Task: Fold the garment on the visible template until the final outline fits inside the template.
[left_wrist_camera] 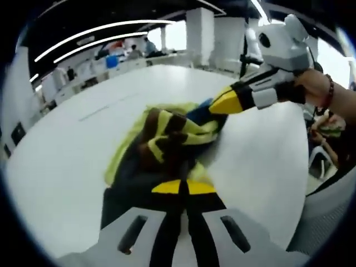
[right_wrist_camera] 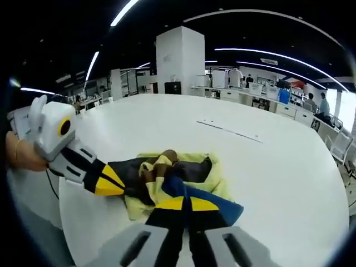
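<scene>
White tabletop (right_wrist_camera: 267,167) spreads wide under a dark ceiling with long strip lights (right_wrist_camera: 278,55), and bare surface runs out on every side of the garment (right_wrist_camera: 172,178). In the right gripper view the near rim of the table curves round below and to the left of the cloth, fairly near it, while the far edge lies well apart, backed by a white pillar (right_wrist_camera: 179,58) and benches with people at them.

In that view the garment lies bunched on the table in a loose heap: pale yellow cloth underneath, with dark navy, brown and blue folds piled on top and a blue flap reaching toward the lower right. In the left gripper view the same heap (left_wrist_camera: 167,139) shows yellow stripes across brown and dark cloth. No template outline can be made out in either view.

In the left gripper view, the left gripper (left_wrist_camera: 183,186) has its yellow-tipped jaws drawn together, pinching the near edge of the heap. In its own view, the right gripper (right_wrist_camera: 186,203) is likewise closed, its tips nipping the blue part. It enters the left gripper view from the right, held by a hand (left_wrist_camera: 314,89) with a beaded bracelet, its yellow tip buried in the far side of the cloth.
</scene>
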`<state>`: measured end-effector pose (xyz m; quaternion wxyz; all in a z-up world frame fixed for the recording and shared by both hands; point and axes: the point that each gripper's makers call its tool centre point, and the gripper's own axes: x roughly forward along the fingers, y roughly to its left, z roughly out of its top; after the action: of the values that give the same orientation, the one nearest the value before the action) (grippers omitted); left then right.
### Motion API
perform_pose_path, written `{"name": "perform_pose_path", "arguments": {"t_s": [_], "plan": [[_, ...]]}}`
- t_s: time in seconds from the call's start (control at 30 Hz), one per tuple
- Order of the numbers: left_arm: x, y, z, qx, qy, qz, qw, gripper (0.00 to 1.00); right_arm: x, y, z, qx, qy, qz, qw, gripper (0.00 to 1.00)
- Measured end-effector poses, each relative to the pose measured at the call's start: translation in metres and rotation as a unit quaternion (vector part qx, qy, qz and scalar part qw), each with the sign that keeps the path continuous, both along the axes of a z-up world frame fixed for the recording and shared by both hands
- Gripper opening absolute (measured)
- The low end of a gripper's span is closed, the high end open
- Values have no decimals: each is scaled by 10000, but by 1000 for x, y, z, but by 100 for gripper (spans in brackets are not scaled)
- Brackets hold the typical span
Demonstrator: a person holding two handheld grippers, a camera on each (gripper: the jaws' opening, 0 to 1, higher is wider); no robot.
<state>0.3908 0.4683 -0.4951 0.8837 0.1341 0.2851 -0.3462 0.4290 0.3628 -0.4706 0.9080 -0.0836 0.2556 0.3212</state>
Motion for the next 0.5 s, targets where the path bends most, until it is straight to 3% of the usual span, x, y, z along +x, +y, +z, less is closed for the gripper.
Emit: {"name": "perform_pose_path", "arguments": {"t_s": [0.3,0.5], "plan": [[11,20,18,-360,63,401,9985,0,11,-14,16,-116,-251,-74,9996,0],[21,40,40,-392,-122,714,9966,0,24,-32,30,-227,-440,-302,9983,0]]}}
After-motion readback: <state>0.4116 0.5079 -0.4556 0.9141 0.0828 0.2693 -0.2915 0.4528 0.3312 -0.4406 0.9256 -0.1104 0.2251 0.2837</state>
